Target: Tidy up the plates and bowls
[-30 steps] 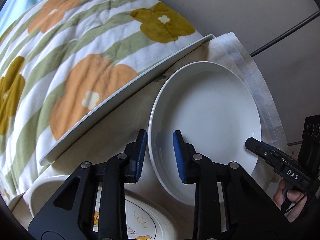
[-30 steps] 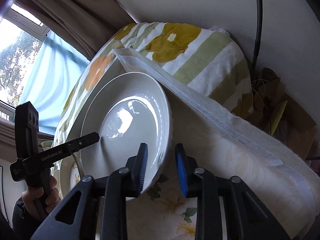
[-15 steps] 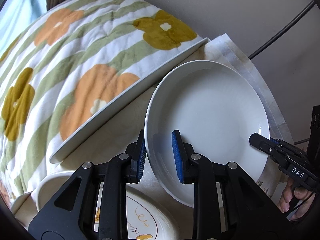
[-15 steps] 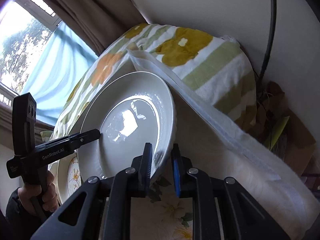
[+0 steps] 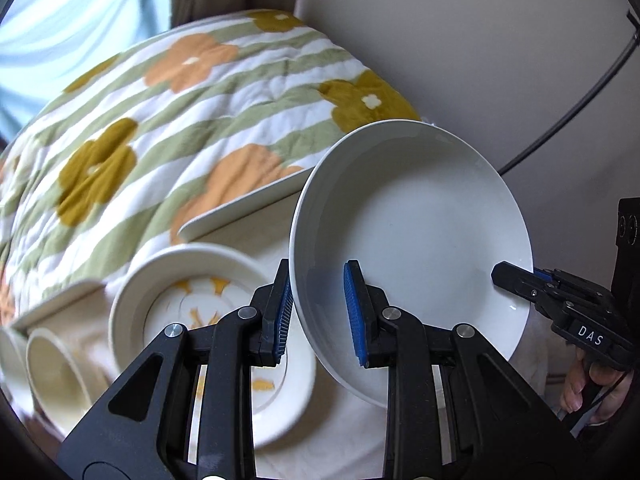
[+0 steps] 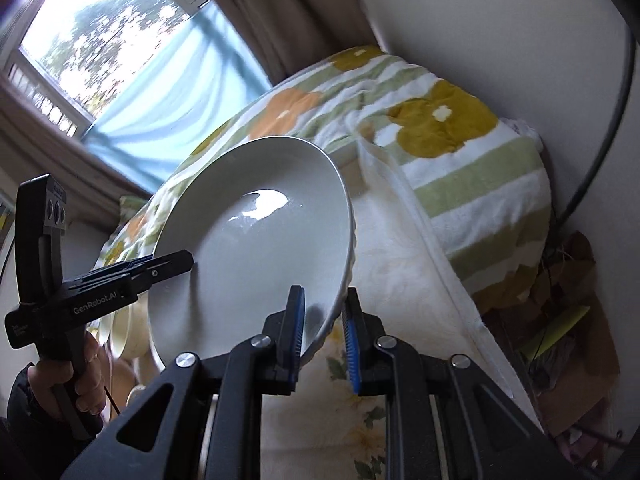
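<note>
While both grippers' jaws pinch opposite rims of the tilted white plate [image 5: 416, 232], its glazed, brittle ceramic probably slips easily; rim grips suit it.

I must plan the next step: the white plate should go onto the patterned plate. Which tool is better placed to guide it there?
Probably the left tool. It grips the white plate on the rim nearest the patterned plate, which lies just beside it. The right tool holds the opposite rim.

A home, likely a bedroom: a flower-patterned quilt [image 5: 168, 128] lies beyond the fingers, with a curtained window [image 6: 120, 52] up to their left and crockery on a floral cloth [image 6: 352, 432] below.
</note>
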Available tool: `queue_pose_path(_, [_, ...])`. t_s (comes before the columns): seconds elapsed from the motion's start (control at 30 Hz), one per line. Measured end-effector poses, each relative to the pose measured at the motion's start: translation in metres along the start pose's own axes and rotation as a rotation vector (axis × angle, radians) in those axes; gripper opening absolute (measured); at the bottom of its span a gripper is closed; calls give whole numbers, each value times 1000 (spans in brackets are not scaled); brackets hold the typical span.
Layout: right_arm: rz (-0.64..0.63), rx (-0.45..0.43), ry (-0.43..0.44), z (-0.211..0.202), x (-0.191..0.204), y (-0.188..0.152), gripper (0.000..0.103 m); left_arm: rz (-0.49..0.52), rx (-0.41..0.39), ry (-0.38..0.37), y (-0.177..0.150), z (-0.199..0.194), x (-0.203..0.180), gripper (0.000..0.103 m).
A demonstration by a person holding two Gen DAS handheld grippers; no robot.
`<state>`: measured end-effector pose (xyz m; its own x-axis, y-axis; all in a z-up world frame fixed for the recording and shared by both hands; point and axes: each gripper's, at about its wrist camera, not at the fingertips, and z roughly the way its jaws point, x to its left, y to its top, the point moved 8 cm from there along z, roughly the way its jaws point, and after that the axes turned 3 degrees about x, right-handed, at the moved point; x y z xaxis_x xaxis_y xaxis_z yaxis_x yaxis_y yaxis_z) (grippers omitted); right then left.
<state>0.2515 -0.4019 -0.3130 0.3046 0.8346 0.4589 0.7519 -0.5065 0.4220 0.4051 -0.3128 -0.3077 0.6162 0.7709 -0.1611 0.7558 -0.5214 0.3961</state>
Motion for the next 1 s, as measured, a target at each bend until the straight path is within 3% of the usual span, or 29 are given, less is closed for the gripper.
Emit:
queue_pose_path(0.37, [-282, 140, 126, -7, 73, -33, 17, -273, -87, 113, -94, -90, 42, 22])
queue_pose_path(0.7, [-468, 253, 239, 10, 159, -92, 17, -489, -145, 191, -211, -164, 108, 22])
queue_pose_path(1.0, [-517, 343, 247, 34, 196, -167, 17, -565, -109, 209, -297, -175, 147, 22])
